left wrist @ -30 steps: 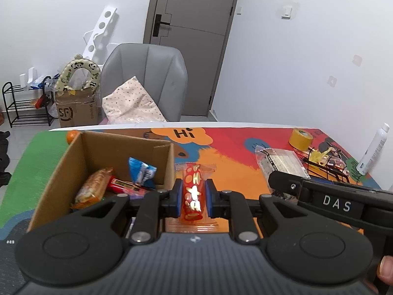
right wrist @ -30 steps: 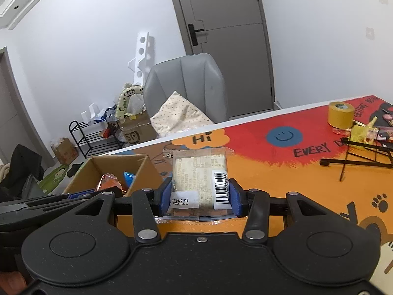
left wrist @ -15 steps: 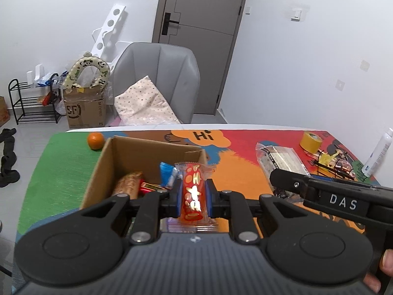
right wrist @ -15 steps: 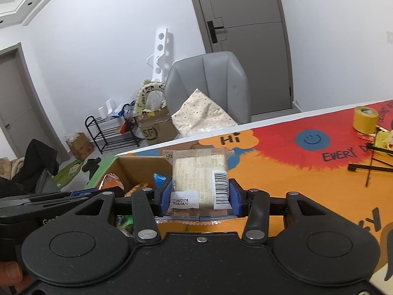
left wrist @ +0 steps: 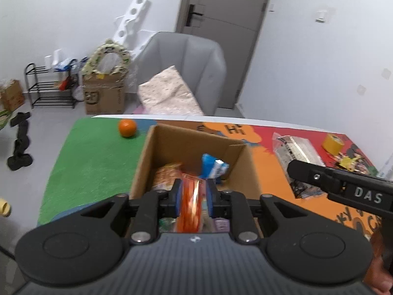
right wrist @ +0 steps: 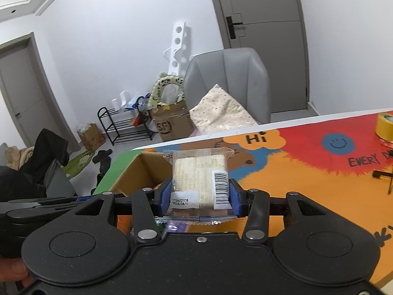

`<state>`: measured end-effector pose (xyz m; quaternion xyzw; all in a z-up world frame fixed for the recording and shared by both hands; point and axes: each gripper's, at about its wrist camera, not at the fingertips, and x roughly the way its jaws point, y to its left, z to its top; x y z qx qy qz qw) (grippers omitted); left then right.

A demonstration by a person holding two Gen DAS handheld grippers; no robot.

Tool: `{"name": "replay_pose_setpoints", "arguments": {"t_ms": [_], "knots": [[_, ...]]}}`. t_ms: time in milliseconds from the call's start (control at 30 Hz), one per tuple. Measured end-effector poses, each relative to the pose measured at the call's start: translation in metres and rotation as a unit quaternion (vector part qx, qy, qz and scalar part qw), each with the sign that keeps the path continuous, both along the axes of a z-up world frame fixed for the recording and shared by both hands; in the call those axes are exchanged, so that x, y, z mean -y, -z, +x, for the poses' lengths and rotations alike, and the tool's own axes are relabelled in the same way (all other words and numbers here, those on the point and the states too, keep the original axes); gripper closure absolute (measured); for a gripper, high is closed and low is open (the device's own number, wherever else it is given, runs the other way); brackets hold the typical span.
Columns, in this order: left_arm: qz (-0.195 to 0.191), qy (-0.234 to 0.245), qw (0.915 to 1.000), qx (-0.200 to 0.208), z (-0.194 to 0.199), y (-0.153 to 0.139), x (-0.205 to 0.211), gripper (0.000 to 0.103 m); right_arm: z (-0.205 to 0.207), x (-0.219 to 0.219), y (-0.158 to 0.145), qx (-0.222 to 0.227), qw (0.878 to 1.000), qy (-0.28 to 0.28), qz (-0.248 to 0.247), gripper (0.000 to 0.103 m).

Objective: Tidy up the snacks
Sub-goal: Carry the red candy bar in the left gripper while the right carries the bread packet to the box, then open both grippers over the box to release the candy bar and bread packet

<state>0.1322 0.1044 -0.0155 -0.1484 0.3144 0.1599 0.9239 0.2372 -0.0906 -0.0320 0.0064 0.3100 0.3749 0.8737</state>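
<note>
An open cardboard box (left wrist: 143, 162) stands on the colourful table mat, with a blue packet (left wrist: 213, 168) and an orange packet (left wrist: 167, 174) inside. My left gripper (left wrist: 194, 196) hangs over the box's near side. Its jaws are opening, and the red snack bar (left wrist: 192, 204) between them is blurred and tilted, loose of the right pad. My right gripper (right wrist: 200, 196) is shut on a clear-wrapped cake packet (right wrist: 199, 172) with a barcode. It holds the packet just right of the box (right wrist: 137, 172). The left wrist view shows that packet (left wrist: 294, 152) beyond the box's right wall.
An orange ball (left wrist: 127, 127) lies on the green part of the mat left of the box. A roll of yellow tape (right wrist: 384, 126) and a black wire stand (right wrist: 383, 174) sit at the right. A grey chair (left wrist: 186, 68) stands behind the table.
Both grippers have moved left, the left one from the box's right side to above its opening. The red bar, firmly pinched before, now sits loose and blurred between wider jaws.
</note>
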Motion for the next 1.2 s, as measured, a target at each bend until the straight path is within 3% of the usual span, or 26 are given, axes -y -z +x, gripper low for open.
{"name": "replay_pose_setpoints", "arguments": {"t_ms": [167,367,433,500,667,767,1200], "knots": [[-0.001,-0.008,1.0,0.005,-0.01,-0.005,-0.008,0.061,-0.002,-0.016,-0.003,-0.006,1.0,-0.016,0.004,0.058],[-0.002,-0.025,0.9995,0.02,-0.022,-0.012,-0.021,0.048,-0.003,-0.033,-0.007,-0.017,0.999,-0.031,0.017,0.058],[-0.003,-0.03,0.9993,0.023,-0.025,-0.013,-0.025,0.044,-0.002,-0.035,-0.009,-0.026,0.998,-0.035,0.04,0.05],[-0.001,-0.034,0.9992,0.023,-0.028,-0.013,-0.028,0.039,-0.001,-0.033,-0.01,-0.032,0.998,-0.027,0.05,0.031],[0.009,-0.04,0.9989,0.025,-0.035,-0.012,-0.03,0.024,-0.002,-0.023,-0.009,-0.045,0.998,-0.015,0.05,0.03],[0.001,-0.043,0.9987,0.028,-0.039,-0.012,-0.03,0.018,-0.008,-0.017,-0.009,-0.039,0.998,-0.01,0.044,0.023],[-0.007,-0.021,0.9995,0.021,-0.056,-0.009,-0.006,0.008,-0.033,0.023,-0.005,-0.031,0.999,0.011,0.039,0.007]]}}
